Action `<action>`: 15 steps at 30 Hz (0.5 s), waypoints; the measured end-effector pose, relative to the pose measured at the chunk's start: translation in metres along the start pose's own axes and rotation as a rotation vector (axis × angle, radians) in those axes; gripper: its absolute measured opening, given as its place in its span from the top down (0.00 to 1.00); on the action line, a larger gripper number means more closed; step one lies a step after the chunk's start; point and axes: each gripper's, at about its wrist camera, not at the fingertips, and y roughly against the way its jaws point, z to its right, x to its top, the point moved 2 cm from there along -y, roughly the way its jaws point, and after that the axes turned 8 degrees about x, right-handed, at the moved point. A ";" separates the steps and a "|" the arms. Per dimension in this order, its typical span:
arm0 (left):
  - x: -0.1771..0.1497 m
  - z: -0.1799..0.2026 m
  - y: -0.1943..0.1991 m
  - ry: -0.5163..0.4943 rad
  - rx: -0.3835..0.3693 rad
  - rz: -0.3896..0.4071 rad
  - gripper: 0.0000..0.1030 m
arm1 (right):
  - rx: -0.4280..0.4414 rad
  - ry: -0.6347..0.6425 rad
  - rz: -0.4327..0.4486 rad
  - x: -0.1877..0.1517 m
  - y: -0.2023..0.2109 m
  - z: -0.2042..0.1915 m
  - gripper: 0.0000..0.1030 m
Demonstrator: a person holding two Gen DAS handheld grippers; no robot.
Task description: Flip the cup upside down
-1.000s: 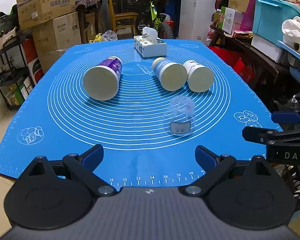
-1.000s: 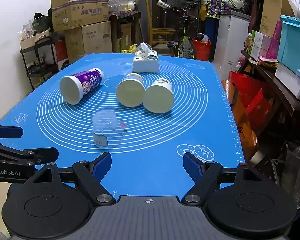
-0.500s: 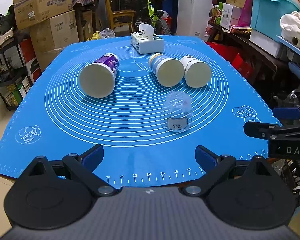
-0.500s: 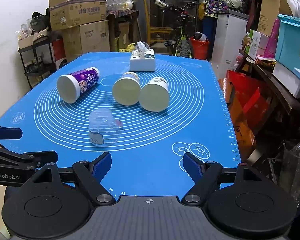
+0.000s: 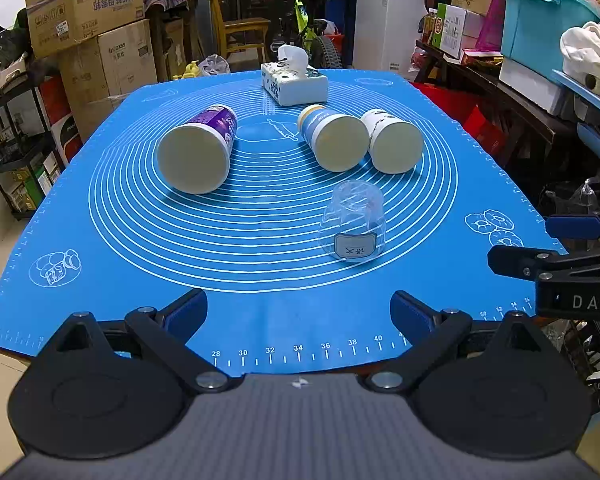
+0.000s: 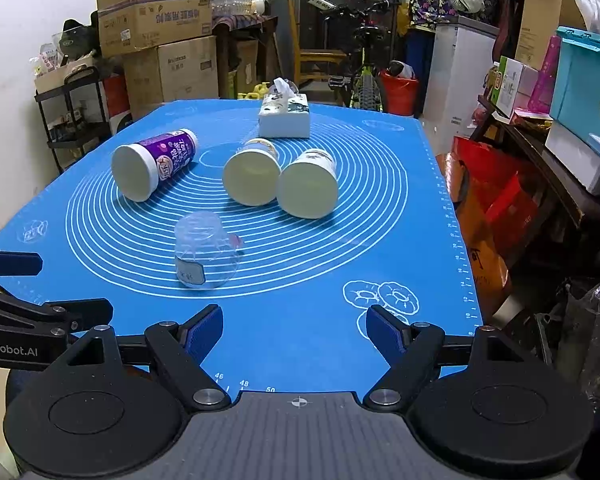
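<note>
A clear plastic cup (image 5: 353,221) with a small label stands mouth down on the blue mat (image 5: 260,312); it also shows in the right wrist view (image 6: 204,250). My left gripper (image 5: 299,314) is open and empty over the mat's near edge, short of the cup. My right gripper (image 6: 295,330) is open and empty, near the front edge, to the right of the cup. Each gripper shows at the edge of the other's view.
Three cups lie on their sides behind the clear cup: a purple one (image 5: 198,148), a blue-and-yellow one (image 5: 332,142) and a white one (image 5: 392,146). A tissue box (image 5: 294,82) stands at the mat's far end. Boxes, shelves and bins surround the table.
Both grippers have drawn back slightly toward the mat's near edge; the cup appears a little farther off. The cup and other objects have not moved.
</note>
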 end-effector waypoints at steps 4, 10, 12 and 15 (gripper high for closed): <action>0.000 0.000 0.000 0.000 0.000 0.000 0.06 | 0.000 0.000 -0.001 0.000 0.000 0.000 0.21; 0.000 0.000 0.000 0.000 0.000 -0.002 0.06 | -0.002 0.000 -0.004 0.000 0.000 0.000 0.21; 0.000 0.000 -0.001 -0.001 -0.001 -0.004 0.06 | -0.002 0.001 -0.003 0.000 0.000 0.000 0.21; -0.003 0.000 -0.002 -0.005 -0.001 -0.004 0.06 | -0.003 0.000 -0.004 0.000 0.000 0.000 0.21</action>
